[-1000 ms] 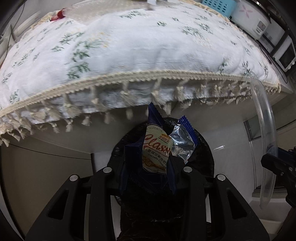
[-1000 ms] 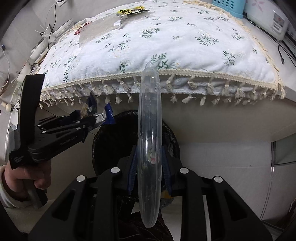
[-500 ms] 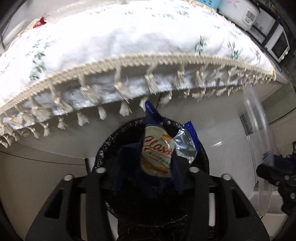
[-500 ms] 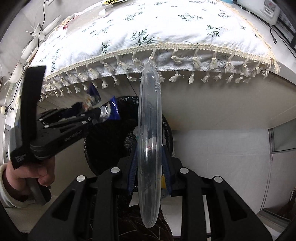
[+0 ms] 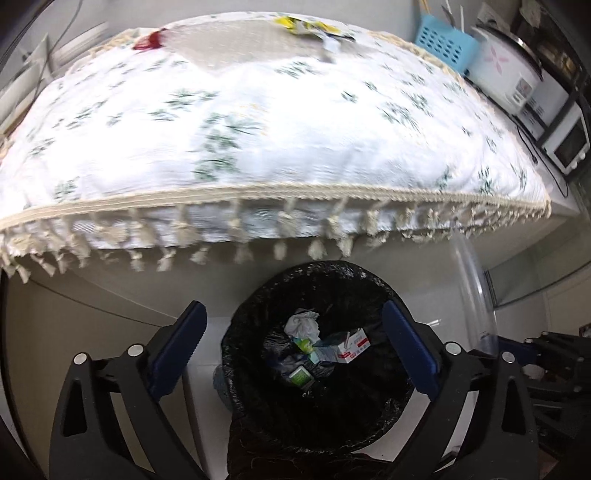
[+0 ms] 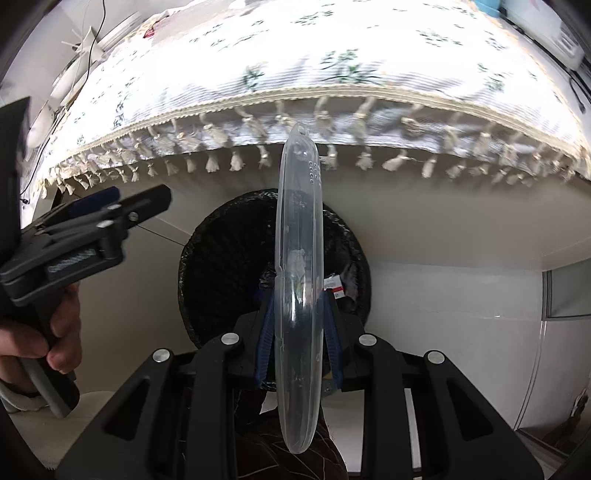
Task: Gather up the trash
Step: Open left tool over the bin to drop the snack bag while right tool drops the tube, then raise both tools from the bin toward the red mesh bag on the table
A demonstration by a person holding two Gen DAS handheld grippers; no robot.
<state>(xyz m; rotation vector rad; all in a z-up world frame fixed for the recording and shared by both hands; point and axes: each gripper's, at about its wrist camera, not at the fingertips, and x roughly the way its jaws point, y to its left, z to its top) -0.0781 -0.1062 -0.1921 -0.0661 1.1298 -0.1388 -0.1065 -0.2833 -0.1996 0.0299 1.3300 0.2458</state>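
The left gripper (image 5: pixel 295 343) is opening wide — empty — over the glossy black-lined round bin (image 5: pixel 332 435). At three o'clock, the right gripper (image 6: pixel 300 325) is pinching a clear plastic lid (image 6: pixel 300 280) edge-on.

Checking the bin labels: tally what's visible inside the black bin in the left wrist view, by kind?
Crumpled tissue: 1
White and red carton: 1
Green packets: 2, the other at
Total: 4 in the bin; darker bits below are unclear.

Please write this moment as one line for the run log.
left gripper: opening, nothing between fingers, above trash bin | right gripper: shut on clear plastic lid | wrappers on tablecloth
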